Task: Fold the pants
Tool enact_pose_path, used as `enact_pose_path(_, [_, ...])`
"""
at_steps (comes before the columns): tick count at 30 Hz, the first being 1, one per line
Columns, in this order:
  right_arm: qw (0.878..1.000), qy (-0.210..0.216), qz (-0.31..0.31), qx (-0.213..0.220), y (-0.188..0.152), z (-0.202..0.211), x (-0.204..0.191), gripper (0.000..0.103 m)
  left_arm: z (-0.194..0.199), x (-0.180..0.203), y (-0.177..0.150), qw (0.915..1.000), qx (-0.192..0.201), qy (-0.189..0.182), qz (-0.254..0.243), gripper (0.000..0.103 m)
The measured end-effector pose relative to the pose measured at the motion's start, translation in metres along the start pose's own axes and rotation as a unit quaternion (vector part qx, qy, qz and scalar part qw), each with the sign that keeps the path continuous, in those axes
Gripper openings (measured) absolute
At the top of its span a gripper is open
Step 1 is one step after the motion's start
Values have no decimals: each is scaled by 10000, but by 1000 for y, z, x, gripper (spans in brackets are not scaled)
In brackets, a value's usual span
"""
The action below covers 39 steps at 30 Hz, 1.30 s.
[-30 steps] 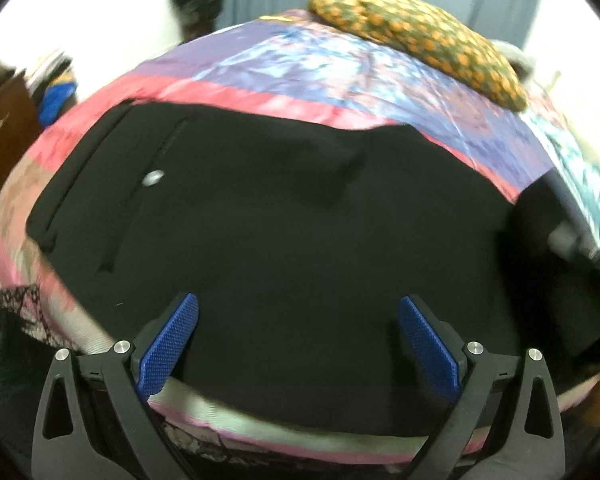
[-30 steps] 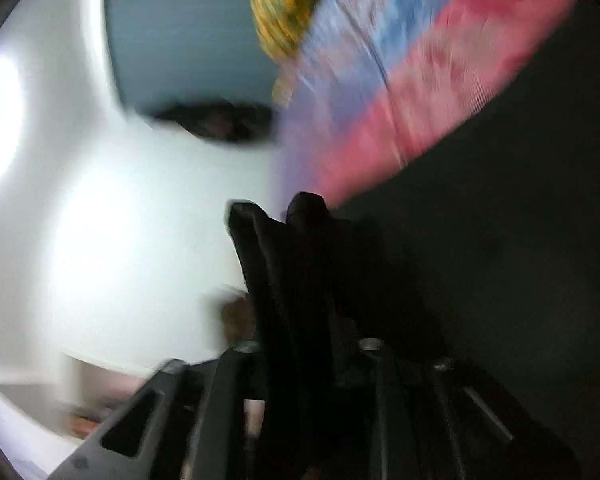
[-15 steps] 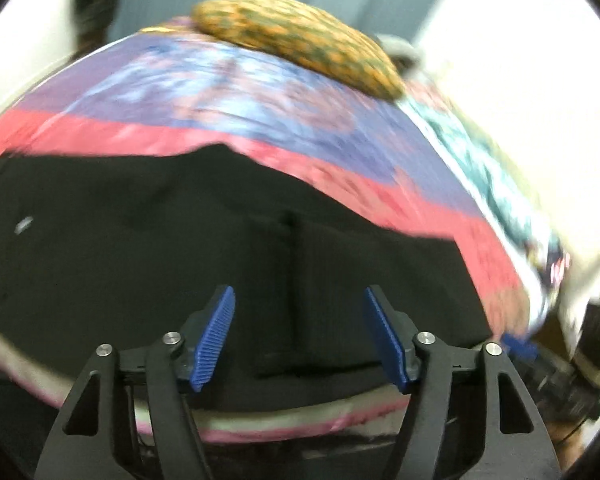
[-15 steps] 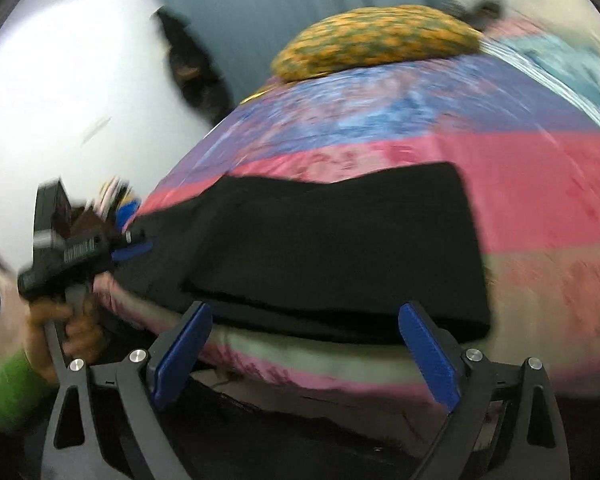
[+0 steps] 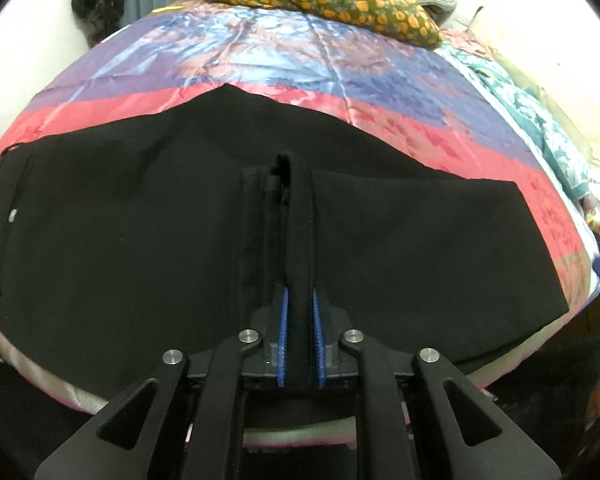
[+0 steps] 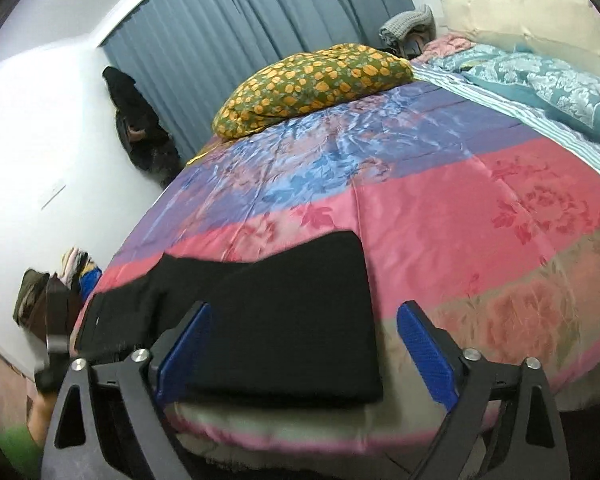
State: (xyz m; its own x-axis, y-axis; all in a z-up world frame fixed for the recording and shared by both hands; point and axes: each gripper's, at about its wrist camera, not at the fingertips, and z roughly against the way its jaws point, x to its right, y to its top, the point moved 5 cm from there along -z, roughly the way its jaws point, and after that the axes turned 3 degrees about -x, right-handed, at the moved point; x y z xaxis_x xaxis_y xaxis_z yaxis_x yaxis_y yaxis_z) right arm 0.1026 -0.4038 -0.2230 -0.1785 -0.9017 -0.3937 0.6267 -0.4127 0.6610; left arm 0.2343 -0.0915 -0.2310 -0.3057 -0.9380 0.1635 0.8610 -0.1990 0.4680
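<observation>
Black pants (image 5: 140, 220) lie flat across the near edge of the bed, waistband with a small silver button to the left. My left gripper (image 5: 299, 300) is closing its jaws on a raised ridge of the pants' fabric, and the blue pads (image 5: 283, 320) press on it from both sides. In the right wrist view the pants (image 6: 284, 300) end in a straight edge. My right gripper (image 6: 304, 344) hovers over that end with its jaws wide but closing, pads clear of the cloth. A hand in a green sleeve (image 6: 16, 448) holds the left gripper at the far left.
The satin bedspread (image 5: 300, 60) has pink, purple and blue bands. A green pillow with orange spots (image 6: 312, 76) lies at the far side, and a teal blanket (image 6: 540, 76) at the right. Grey curtains (image 6: 240, 40) and dark hanging clothes (image 6: 140, 128) stand behind.
The left gripper slid right along the pants and closed its wide jaws on a pinch of fabric. The right gripper let go of black cloth, opened, rolled upright and drew back from the bed.
</observation>
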Motion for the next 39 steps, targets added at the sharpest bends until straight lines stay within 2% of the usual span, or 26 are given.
enact_pose_path(1, [9997,188,51,-126,6,-14,-2,84,1,2,0,10000,33,-40,-10,16])
enact_pose_path(2, [9990,333,95,-284,5,-25,-3,79,1,0,1,9999,11,-132,0,23])
enact_pose_path(4, [9921,561,145,-1116,-12,-69,-2,64,5,-4,0,9994,-13,-330,85,37])
enact_pose_path(5, [9870,405,220,-1537,-27,-90,2,57,12,-10,2,9992,82,-323,212,49])
enact_pose_path(6, [9861,273,357,-1601,-35,-98,4,55,20,-16,2,9990,193,-267,309,56])
enact_pose_path(7, [9887,258,569,-1360,-36,-95,2,55,31,-25,3,9981,355,-219,446,58])
enact_pose_path(10, [9885,229,486,-1412,-34,-94,2,55,55,-33,6,9953,710,-186,638,59])
enact_pose_path(13, [9893,366,294,-1384,-33,-93,8,54,64,-3,14,9946,949,-413,90,59])
enact_pose_path(14, [9893,372,275,-1383,-32,-92,8,54,59,21,16,9933,890,-670,-304,59])
enact_pose_path(17, [9893,336,358,-1373,-35,-92,7,54,34,62,17,9885,545,-1027,-966,59])
enact_pose_path(19, [9897,294,439,-1334,-38,-94,4,54,7,64,26,9911,342,-853,-965,58])
enact_pose_path(20, [9900,257,449,-1310,-38,-94,4,54,-10,52,31,9955,242,-579,-706,54])
enact_pose_path(21, [9900,237,494,-1298,-39,-94,3,54,-29,32,35,9990,105,-321,-308,36])
enact_pose_path(23, [9900,250,520,-1291,-39,-94,3,54,-43,5,35,9989,110,-410,197,9])
enact_pose_path(24, [9899,276,485,-1300,-39,-94,4,54,-43,-4,34,9977,146,-566,347,6])
enact_pose_path(27, [9888,456,-32,-1422,-24,-87,9,54,-42,-14,32,9944,62,-893,564,5])
enact_pose_path(31, [9861,974,-845,-1046,33,-83,17,54,-41,-5,29,9976,156,-622,269,6])
enact_pose_path(33, [9815,1112,-1087,-1115,52,-96,22,54,-39,-1,27,9984,211,-500,154,6])
enact_pose_path(35, [9756,929,-1347,-1461,57,-123,36,53,-39,0,31,9985,195,-494,93,6])
enact_pose_path(37, [9649,622,-1464,-2089,43,-153,51,37,-38,-2,32,9984,135,-550,63,6])
enact_pose_path(38, [9656,526,-1421,-2112,41,-155,54,29,-37,-1,34,9982,72,-592,25,9])
enact_pose_path(39, [9694,531,-1324,-1996,44,-149,52,29,-35,1,34,9981,15,-617,-8,15])
